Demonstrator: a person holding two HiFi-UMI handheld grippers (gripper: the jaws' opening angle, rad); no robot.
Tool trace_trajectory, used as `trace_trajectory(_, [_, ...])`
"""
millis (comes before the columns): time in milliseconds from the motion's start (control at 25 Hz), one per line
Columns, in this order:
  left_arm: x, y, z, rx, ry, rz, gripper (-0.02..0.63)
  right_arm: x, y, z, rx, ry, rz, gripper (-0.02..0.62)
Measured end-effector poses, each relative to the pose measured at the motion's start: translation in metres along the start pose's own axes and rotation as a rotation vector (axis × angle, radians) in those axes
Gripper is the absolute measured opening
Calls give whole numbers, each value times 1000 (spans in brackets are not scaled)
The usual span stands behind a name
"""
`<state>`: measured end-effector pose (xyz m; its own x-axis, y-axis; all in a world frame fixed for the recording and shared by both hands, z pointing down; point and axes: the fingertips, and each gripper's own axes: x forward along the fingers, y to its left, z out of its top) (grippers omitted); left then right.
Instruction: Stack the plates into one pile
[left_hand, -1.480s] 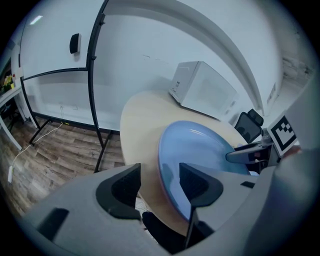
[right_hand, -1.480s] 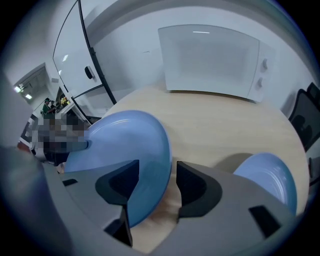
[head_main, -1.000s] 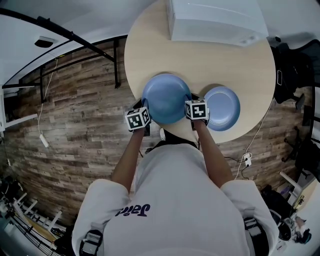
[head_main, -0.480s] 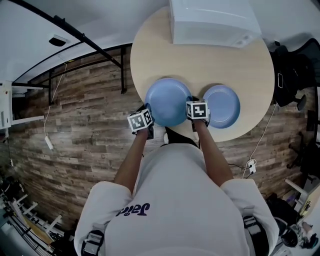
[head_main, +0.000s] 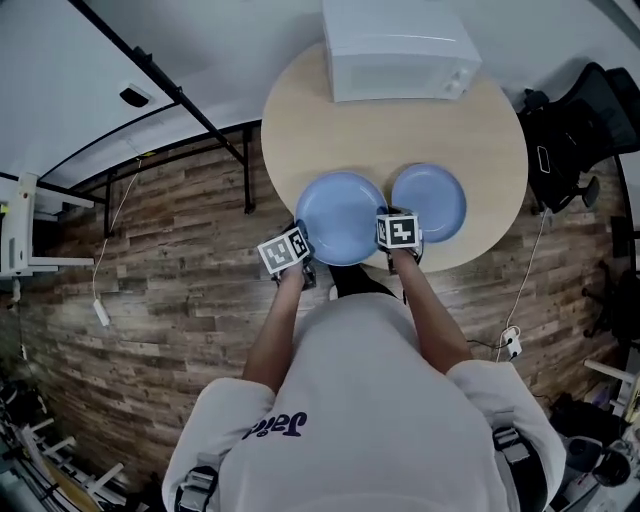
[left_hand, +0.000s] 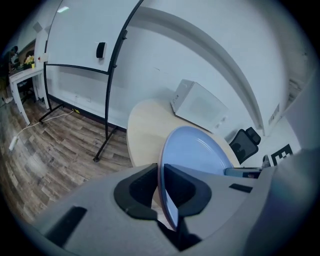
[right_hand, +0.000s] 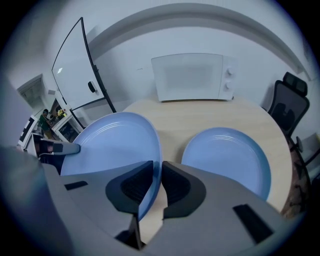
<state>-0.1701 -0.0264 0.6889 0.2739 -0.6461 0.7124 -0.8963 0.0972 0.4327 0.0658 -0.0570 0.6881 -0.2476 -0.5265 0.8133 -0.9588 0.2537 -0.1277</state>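
A large blue plate (head_main: 340, 218) hangs just above the round wooden table (head_main: 480, 120), gripped at two opposite edges. My left gripper (head_main: 303, 244) is shut on its left rim (left_hand: 161, 165), and my right gripper (head_main: 388, 224) is shut on its right rim (right_hand: 156, 172). Both pairs of jaws have just closed further, with the thin rim between the pads. A second blue plate (head_main: 430, 203) lies flat on the table right beside it, seen in the right gripper view as the second plate (right_hand: 227, 157). Its left edge almost meets the held plate.
A white microwave (head_main: 400, 48) stands at the table's far side. A black office chair (head_main: 570, 120) is to the right of the table, and a black whiteboard frame (head_main: 200, 125) to the left. The person stands against the table's near edge, on a wooden floor.
Both grippers have risen with the large plate between them, lifting it off the table. It now sits closer to the second plate. The head camera has also shifted.
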Motion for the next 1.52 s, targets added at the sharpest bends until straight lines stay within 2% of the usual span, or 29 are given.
trace_trajectory(360, [-14,-43,-22,45,6,-82,43,-46,-31,-29,76,-15,-71,63])
trace_trajectory(680, [10,-85,-34,63,68,-130,43,-58,-77,-37,123,-4,-123,63])
trace_trajectory(880, [35,-120,-29,88,102,-155,43,-59,-117,-27,157,2,-148,63])
trace_trajectory(1240, [80,-191,-31,119,147,-161,43,-57,-199,-17,217,14,-163,63])
trace_trajectory(1520, [112,-224,-40,120,170,-133,43,-46,-245,-12,214,47,-159,63])
